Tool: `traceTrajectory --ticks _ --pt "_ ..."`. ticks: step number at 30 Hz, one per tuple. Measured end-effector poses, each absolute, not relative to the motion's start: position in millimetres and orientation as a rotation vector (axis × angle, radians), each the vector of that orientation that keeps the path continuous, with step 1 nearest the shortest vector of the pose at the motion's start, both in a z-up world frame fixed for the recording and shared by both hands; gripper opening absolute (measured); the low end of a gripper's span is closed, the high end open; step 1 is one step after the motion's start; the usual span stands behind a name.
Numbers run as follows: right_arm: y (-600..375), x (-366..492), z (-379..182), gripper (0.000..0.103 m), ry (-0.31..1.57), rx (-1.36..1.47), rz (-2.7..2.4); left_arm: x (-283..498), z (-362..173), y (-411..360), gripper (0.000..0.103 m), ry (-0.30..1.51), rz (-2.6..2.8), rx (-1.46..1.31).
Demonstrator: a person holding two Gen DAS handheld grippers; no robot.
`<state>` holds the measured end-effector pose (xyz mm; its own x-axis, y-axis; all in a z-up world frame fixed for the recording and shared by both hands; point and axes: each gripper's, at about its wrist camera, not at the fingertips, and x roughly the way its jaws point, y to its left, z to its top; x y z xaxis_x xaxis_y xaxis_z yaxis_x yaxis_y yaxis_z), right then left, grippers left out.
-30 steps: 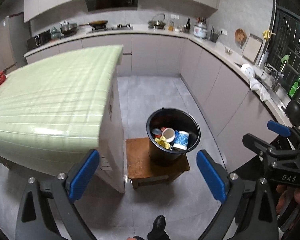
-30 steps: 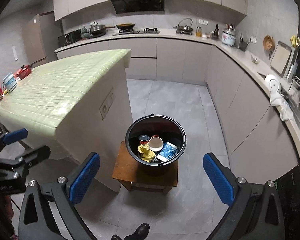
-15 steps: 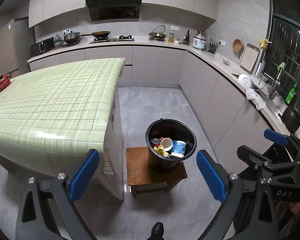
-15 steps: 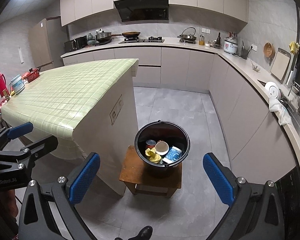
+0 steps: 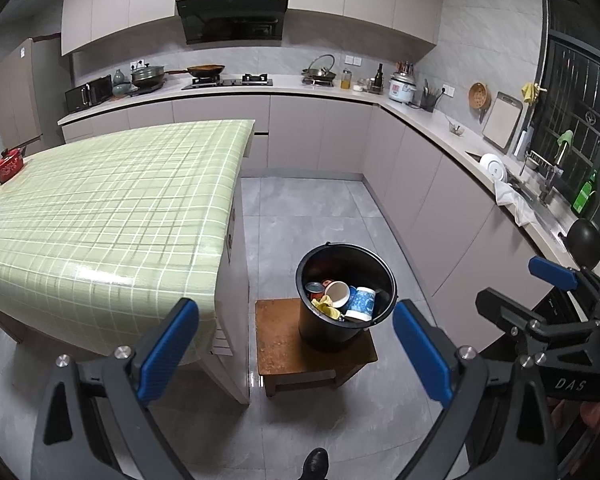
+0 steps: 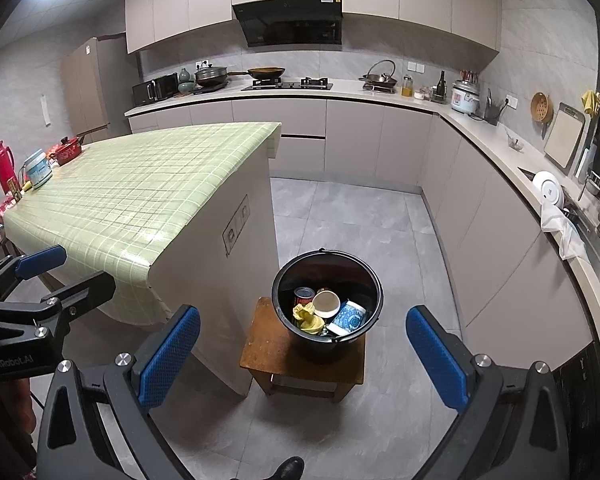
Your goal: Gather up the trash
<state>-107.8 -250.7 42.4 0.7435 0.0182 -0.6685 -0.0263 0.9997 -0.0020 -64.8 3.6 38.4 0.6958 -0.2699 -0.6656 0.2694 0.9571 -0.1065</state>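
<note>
Trash bucket sits loaded on a kitchen stool, both claws hanging above it.

The black bucket (image 6: 326, 308) on a wooden stool (image 6: 268, 350) beside the green-clothed island (image 6: 140, 200) holds cups (image 6: 350, 317), a can (image 6: 303, 293) and a yellow wad (image 6: 308, 316). It lies ahead of and below both grippers, nearly centred for the right gripper (image 6: 303, 354), slightly right for the left gripper (image 5: 296, 346); both jaws are spread wide, empty.
</note>
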Motion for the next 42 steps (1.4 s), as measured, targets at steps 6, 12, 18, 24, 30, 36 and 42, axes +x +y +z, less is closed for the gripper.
traceTrajectory --ticks 6,12,18,24,30,36,42 --pt "-246.1 -105.2 43.3 0.103 0.731 -0.018 0.029 -62.7 40.8 7.1 0.098 0.741 -0.296 -0.004" --pt "-245.2 -101.6 44.9 0.103 0.728 -0.023 0.033 -59.7 40.0 6.4 0.098 0.748 -0.296 -0.008" --pt "-245.3 -100.2 45.4 0.103 0.728 -0.024 0.033 -58.4 39.9 5.0 0.098 0.744 -0.297 -0.008" --pt "-246.5 -98.5 45.5 0.103 0.727 -0.025 0.033 -55.8 39.6 3.6 0.098 0.744 -0.299 -0.008" --pt "-248.2 -94.2 45.5 0.103 0.731 -0.027 0.034 -54.5 41.5 -0.4 0.098 0.743 -0.300 -0.009" --pt "-248.3 -90.6 46.5 0.103 0.728 -0.035 0.033 -52.0 42.9 0.0 0.098 0.743 -0.299 -0.013" --pt "-248.8 -88.8 45.8 0.103 0.729 -0.037 0.036 -50.8 43.9 0.2 0.098 0.743 -0.300 -0.019"
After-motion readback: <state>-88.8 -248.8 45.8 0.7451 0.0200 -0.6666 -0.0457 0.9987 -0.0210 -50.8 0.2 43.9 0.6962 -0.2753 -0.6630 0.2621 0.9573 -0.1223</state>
